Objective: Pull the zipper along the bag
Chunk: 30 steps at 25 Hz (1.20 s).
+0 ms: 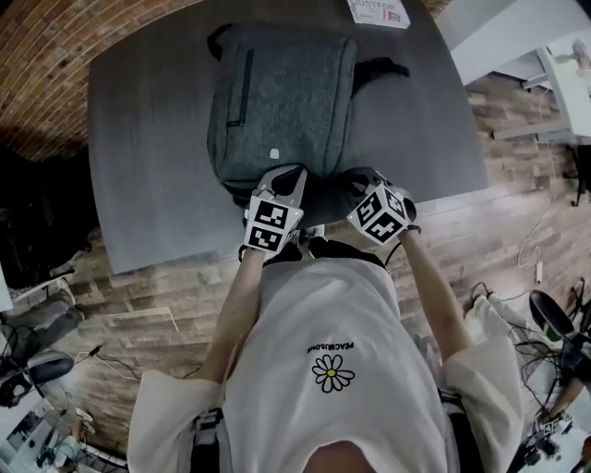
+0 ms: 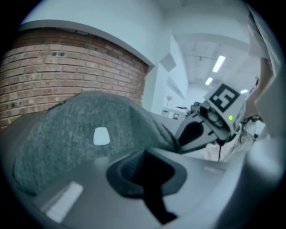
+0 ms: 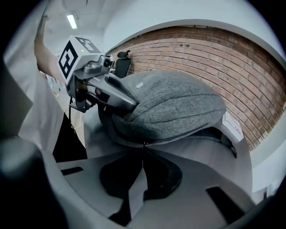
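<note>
L tongs shut, tilted slightly down. R tongs shut too, just beside L tongs, pitched steeper. Forearms reach fwd behind them.

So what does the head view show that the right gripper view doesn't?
Only the head view: the daisy print on the person's shirt, the wooden floor, the zip pocket on the backpack, and the right gripper from outside.
Only the right gripper view: a ceiling light, and that gripper's jaws up close, together at the backpack's dark seam; whether they pinch anything is too small to tell.
Both: the backpack on the table, the left gripper at its near end, the brick wall and the white card.
</note>
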Each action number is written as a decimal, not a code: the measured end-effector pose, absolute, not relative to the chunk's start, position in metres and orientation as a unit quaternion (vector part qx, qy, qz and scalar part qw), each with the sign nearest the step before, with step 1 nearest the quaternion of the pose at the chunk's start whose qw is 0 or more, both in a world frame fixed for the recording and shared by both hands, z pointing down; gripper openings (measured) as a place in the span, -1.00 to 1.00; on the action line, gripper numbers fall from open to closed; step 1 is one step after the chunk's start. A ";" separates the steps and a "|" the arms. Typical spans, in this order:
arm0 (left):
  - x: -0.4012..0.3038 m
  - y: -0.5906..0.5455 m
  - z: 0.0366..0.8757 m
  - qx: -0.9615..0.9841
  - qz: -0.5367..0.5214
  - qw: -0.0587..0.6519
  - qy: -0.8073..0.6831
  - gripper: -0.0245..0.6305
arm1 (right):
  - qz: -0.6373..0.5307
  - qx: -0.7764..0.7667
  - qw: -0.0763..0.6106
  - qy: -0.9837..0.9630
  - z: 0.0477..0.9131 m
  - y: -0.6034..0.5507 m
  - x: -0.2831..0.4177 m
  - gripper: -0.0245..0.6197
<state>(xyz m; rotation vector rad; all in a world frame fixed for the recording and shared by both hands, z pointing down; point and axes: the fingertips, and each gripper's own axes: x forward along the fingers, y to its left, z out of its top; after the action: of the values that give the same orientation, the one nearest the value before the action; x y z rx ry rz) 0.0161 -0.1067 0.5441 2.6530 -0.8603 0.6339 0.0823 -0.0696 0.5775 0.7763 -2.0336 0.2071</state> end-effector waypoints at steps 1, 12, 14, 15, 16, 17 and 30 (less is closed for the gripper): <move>0.016 -0.107 0.545 0.918 0.222 0.141 -0.295 -0.93 | 0.088 0.315 0.455 -0.828 0.577 -0.066 0.079 -0.90; 0.022 -0.093 0.527 0.940 0.211 0.118 -0.240 -0.93 | 0.079 0.300 0.460 -0.832 0.578 -0.053 0.068 -0.90; 0.012 -0.088 0.512 0.944 0.212 0.076 -0.240 -0.93 | 0.074 0.296 0.463 -0.832 0.578 -0.053 0.070 -0.90; 0.001 -0.088 0.505 0.943 0.216 0.050 -0.250 -0.92 | 0.073 0.294 0.464 -0.833 0.578 -0.053 0.071 -0.90; -0.012 -0.090 0.500 0.939 0.223 0.026 -0.261 -0.92 | 0.071 0.293 0.464 -0.833 0.579 -0.053 0.071 -0.90; -0.027 -0.093 0.497 0.935 0.231 0.010 -0.270 -0.92 | 0.069 0.291 0.465 -0.833 0.579 -0.054 0.071 -0.90; -0.086 -0.033 0.525 0.917 0.371 -0.047 -0.138 -0.52 | 0.053 0.275 0.480 -0.831 0.579 -0.054 0.071 -0.90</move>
<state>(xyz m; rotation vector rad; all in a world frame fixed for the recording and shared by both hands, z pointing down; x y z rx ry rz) -0.0863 -0.0325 0.5253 2.9719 -0.4456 1.2015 0.0714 -0.0539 0.5789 0.6697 -2.0282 0.1290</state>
